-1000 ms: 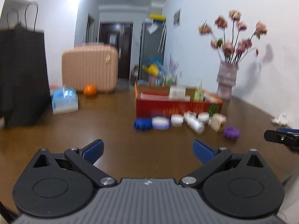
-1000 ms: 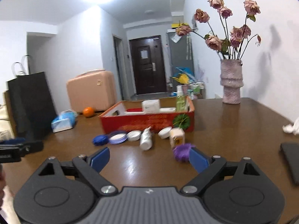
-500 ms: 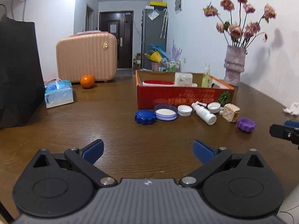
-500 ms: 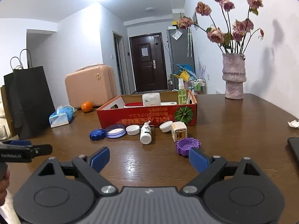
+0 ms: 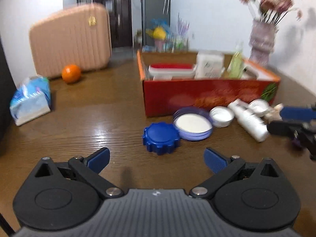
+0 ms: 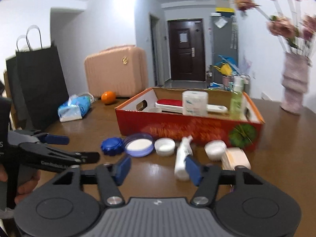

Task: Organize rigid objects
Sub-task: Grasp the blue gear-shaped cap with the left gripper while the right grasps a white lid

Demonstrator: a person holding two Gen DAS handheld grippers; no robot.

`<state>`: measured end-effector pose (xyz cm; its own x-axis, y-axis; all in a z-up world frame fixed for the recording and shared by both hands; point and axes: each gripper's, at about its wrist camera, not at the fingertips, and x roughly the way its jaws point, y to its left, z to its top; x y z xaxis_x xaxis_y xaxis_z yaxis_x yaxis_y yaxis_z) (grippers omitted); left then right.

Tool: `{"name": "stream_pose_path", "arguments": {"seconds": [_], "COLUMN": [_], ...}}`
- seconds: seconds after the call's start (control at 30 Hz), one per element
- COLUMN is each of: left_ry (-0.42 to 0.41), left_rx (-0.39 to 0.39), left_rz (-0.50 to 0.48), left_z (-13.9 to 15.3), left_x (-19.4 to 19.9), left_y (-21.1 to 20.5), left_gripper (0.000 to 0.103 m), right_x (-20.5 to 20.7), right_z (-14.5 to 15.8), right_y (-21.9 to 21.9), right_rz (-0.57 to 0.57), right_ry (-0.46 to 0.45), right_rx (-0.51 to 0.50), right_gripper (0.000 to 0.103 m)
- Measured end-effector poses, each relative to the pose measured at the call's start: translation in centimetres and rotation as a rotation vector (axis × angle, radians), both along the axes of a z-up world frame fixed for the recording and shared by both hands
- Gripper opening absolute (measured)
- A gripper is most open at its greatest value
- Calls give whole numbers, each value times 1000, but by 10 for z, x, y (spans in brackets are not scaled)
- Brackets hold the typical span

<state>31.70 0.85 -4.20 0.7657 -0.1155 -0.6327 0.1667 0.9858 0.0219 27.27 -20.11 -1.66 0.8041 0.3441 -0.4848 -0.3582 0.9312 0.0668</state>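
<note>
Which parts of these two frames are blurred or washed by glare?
Left wrist view: the vase, flowers and red box are smeared by motion; ceiling light glares off the table. Right wrist view: the flowers and box print blur, the door stays sharper; fisheye bends both edges.

"GenRobot.AI" on left claw (image 6: 83, 148)

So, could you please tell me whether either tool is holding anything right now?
Nothing is held: the left tool and right tool are both open and empty.
</note>
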Motion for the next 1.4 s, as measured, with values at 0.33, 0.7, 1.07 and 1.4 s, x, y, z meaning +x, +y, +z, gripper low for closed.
{"name": "stream_pose_path", "arguments": {"seconds": [0.33,0.7,1.07,1.4], "left_ry": [16,-20,-71,-99], "left_rx": [-25,-30,-84,-99], "left_rz": [-63,-78,-98,-149], "left_z": [-18,-10,20,40], "left_x": [46,34,-55,-133], "left_y": [5,3,-27,-59], "left_gripper": [64,53,53,53], "right_x": [100,105,5,-99], "right_z": [-24,-33,1,9], "right_y": [29,32,5,-43], "right_rz": [29,8,-9,-95], "right_ry": [88,99,40,22], "right_rx": [-106,-152,-109,-46], "right_gripper": [39,4,4,4]}}
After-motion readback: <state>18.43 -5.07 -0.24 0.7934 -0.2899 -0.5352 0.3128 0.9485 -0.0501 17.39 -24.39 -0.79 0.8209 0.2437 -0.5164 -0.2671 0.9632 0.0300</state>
